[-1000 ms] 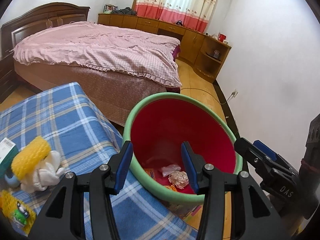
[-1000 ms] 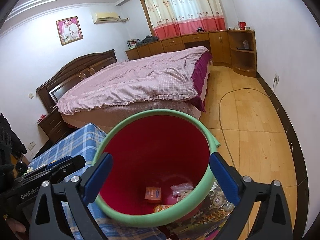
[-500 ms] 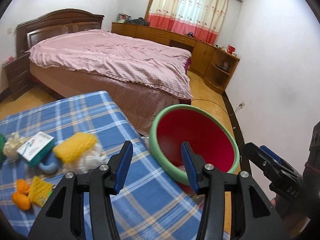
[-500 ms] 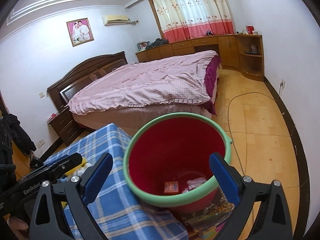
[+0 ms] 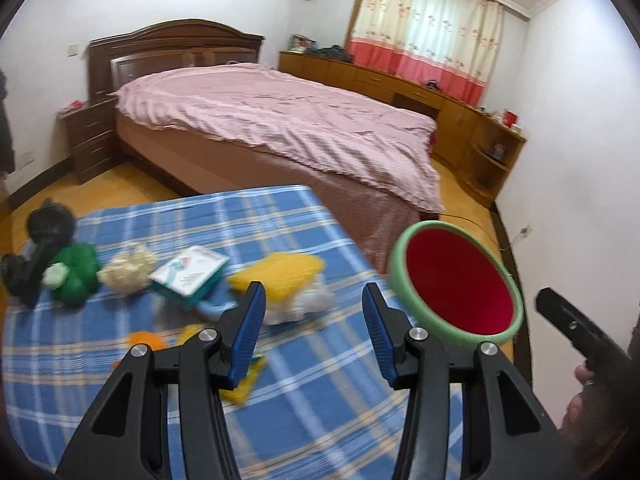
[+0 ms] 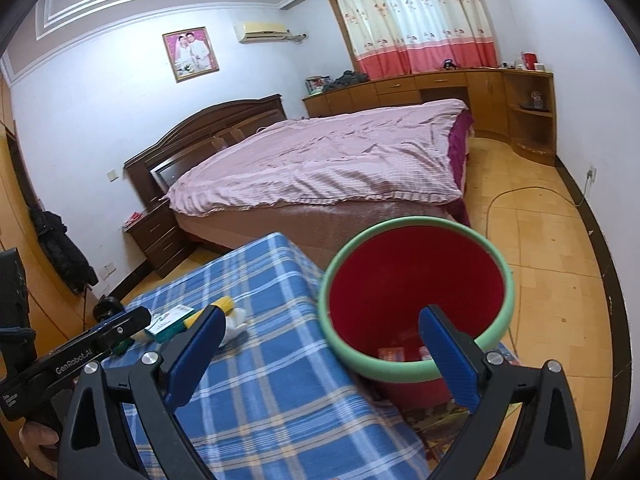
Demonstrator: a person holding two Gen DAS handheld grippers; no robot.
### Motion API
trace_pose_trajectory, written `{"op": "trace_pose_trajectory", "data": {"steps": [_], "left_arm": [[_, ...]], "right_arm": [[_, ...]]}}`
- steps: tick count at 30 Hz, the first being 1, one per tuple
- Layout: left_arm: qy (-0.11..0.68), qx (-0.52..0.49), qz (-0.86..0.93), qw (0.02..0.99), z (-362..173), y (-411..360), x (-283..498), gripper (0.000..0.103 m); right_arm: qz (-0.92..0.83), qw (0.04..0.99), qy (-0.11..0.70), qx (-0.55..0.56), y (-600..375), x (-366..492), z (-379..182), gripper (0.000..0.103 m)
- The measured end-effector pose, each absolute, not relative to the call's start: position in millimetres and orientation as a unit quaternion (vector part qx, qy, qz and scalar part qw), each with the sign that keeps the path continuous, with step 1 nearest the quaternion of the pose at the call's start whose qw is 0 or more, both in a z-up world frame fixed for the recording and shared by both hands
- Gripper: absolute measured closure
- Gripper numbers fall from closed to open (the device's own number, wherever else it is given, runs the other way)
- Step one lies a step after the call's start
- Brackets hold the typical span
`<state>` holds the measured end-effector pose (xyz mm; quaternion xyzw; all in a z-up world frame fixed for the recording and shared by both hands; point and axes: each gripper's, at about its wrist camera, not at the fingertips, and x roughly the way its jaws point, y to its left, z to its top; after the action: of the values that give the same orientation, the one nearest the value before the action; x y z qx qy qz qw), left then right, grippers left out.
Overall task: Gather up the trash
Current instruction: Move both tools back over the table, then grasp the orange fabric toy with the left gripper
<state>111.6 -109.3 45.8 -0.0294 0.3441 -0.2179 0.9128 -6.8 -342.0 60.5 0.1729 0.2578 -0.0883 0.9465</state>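
Blue plaid cloth (image 5: 312, 400) covers the table, woven check with white and tan lines. Left to right on it in the left wrist view: a black rounded object (image 5: 44, 236), blurred; a green crumpled lump (image 5: 76, 272); a pale frilly wad (image 5: 128, 268); a flat white-and-teal box (image 5: 188, 272), tilted; a yellow foam net (image 5: 276, 276), mesh texture, lying on a soft white wad (image 5: 308, 304). Nearer the camera sit an orange round piece (image 5: 146, 338) and a yellow scrap (image 5: 248, 376), partly hidden behind the left finger. All this trash is motion-blurred.

Left gripper (image 5: 314, 332) hangs over the cloth, black frame, ribbed blue pads, jaws wide apart with nothing between them. The net and white wad lie just beyond its left pad.

Bin (image 5: 416, 304) stands off the table's right edge on the floor, round, red smooth inside, thick matte green rim. In the right wrist view, the bin (image 6: 404, 372) holds a small orange packet (image 6: 392, 354) at the bottom, other bits unclear.

Right gripper (image 6: 320, 360) also has jaws spread wide, holding nothing; its left pad is over the cloth, its right pad over the bin's near rim. Its black body shows at the right edge of the left wrist view, gripped by a hand (image 5: 592, 396).

Behind: bed (image 5: 280, 128) with wrinkled pink cover, dark wood headboard.
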Motion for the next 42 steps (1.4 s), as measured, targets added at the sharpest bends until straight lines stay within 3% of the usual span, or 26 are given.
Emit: {"op": "trace_pose_trajectory", "data": {"steps": [28, 37, 42], "left_arm": [[0.443, -0.035, -0.095, 0.891, -44.2, 2.2, 152.7, 0.051], [0.459, -0.093, -0.101, 0.878, -63.8, 17.1, 158.7, 0.051], [0.46, -0.109, -0.123, 0.872, -65.7, 13.1, 154.0, 0.062]], "right_arm": [[-0.051, 0.935, 0.319, 0.149, -277.2, 31.2, 36.0, 0.004], [-0.014, 0.925, 0.356, 0.13, -251.0, 54.8, 17.4, 0.004], [-0.002, 0.922, 0.368, 0.12, -240.4, 64.4, 10.4, 0.004]]}}
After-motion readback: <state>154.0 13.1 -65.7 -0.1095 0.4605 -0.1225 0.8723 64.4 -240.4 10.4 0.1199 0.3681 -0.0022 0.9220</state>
